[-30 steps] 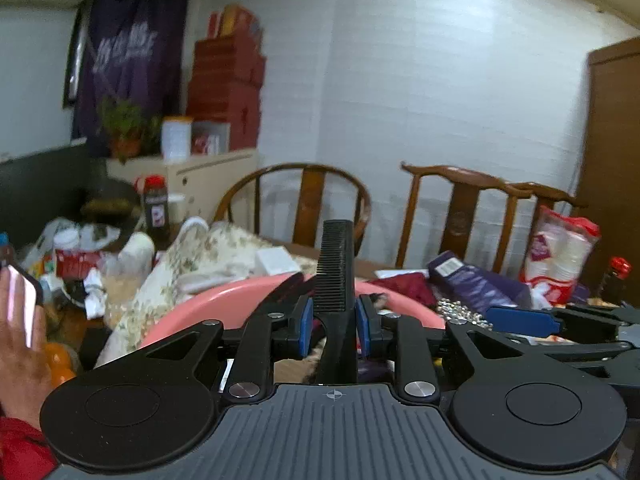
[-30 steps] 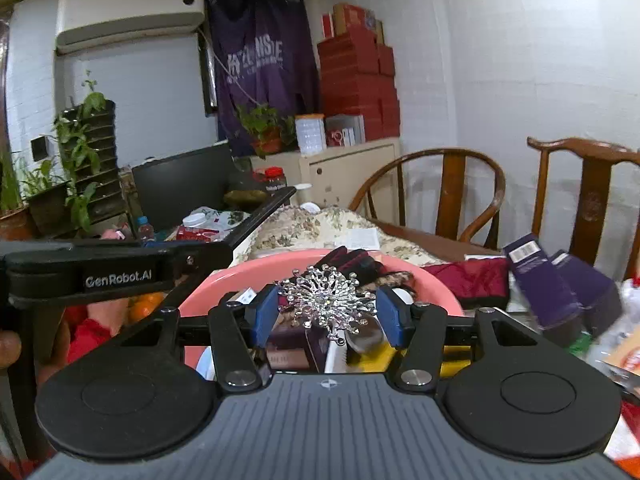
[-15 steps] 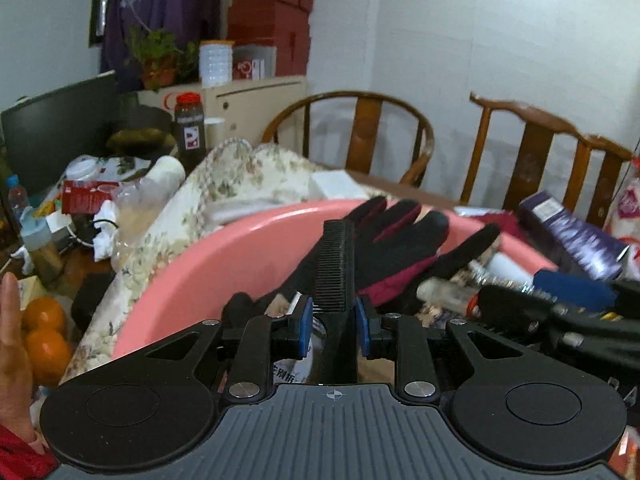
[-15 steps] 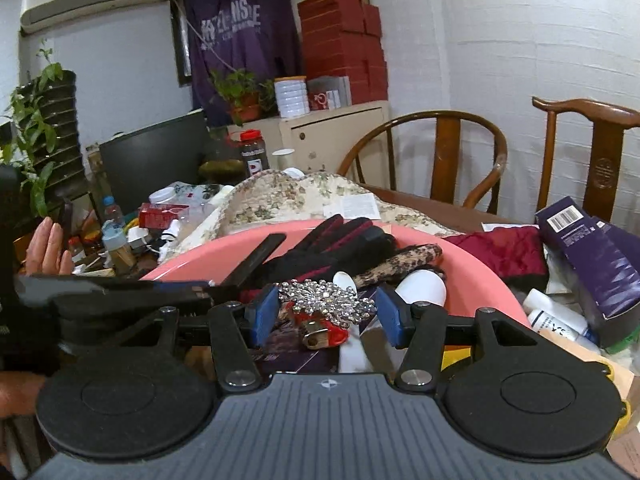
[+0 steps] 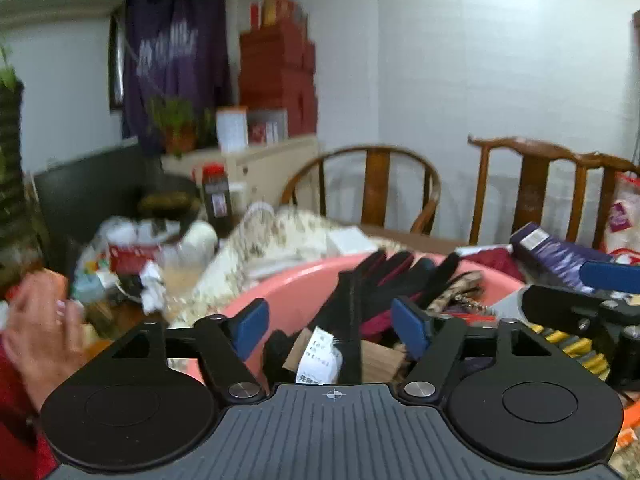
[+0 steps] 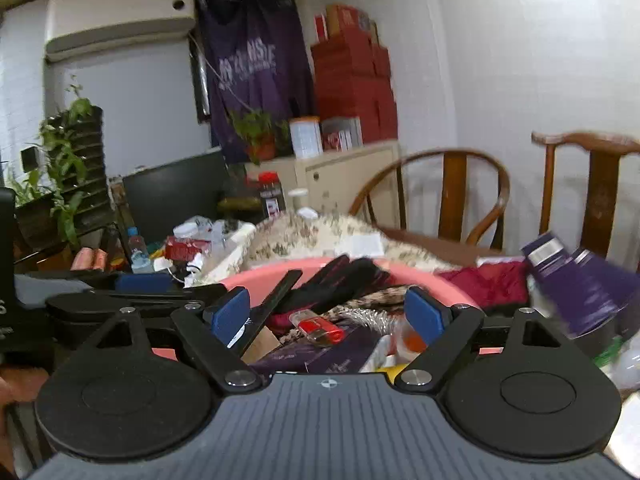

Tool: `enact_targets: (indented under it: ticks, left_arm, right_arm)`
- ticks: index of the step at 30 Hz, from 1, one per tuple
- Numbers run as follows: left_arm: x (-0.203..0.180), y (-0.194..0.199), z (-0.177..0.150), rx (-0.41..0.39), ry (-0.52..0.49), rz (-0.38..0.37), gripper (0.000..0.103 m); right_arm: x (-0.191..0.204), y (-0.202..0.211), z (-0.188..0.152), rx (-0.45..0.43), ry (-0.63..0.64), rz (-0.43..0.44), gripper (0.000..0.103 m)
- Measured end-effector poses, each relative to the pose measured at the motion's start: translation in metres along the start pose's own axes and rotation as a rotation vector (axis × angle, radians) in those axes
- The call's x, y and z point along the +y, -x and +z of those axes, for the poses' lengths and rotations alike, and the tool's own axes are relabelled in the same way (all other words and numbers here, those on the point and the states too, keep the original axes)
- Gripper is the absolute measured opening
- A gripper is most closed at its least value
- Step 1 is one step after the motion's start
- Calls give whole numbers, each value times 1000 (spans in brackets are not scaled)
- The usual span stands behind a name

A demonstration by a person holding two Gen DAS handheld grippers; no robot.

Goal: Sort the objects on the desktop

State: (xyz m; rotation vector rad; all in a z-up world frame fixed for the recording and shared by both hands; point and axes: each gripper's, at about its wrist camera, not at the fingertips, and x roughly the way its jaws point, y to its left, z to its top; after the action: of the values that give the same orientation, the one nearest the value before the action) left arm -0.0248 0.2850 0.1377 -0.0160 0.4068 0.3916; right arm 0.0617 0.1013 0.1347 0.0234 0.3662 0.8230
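left gripper [image 5: 330, 320]: jaws just sprang wide, nothing pinched, over near rim of basin
comb [image 5: 354, 320]: black, loose between left pads, lying in basin on gloves
basin [image 5: 296, 292]: pink, centre of cluttered table
brooch [image 6: 366, 316]: silver, in basin
right gripper [image 6: 328, 314]: jaws just opened wide, empty, above brooch

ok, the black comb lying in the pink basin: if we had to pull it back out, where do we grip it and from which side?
Probably the upper, far end of the black comb. It lies slanted against the black gloves in the pink basin, that end raised clear of the clutter. Come from above with jaws across its thin faces; the lower end is buried among papers.
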Motion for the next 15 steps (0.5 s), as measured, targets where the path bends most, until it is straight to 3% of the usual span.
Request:
enact_targets:
  ticks: [3, 8, 15]
  left_arm:
    - [-17, 39, -5, -66, -38, -24, 90]
    - [-71, 92, -24, -128, -104, -129, 95]
    - [-185, 111, -57, -96, -181, -371, 97]
  right_arm:
    - [-11, 44, -7, -31, 9, 8, 88]
    - [-50, 123, -44, -68, -5, -35, 96]
    - [-120, 218, -118, -68, 0, -255, 96]
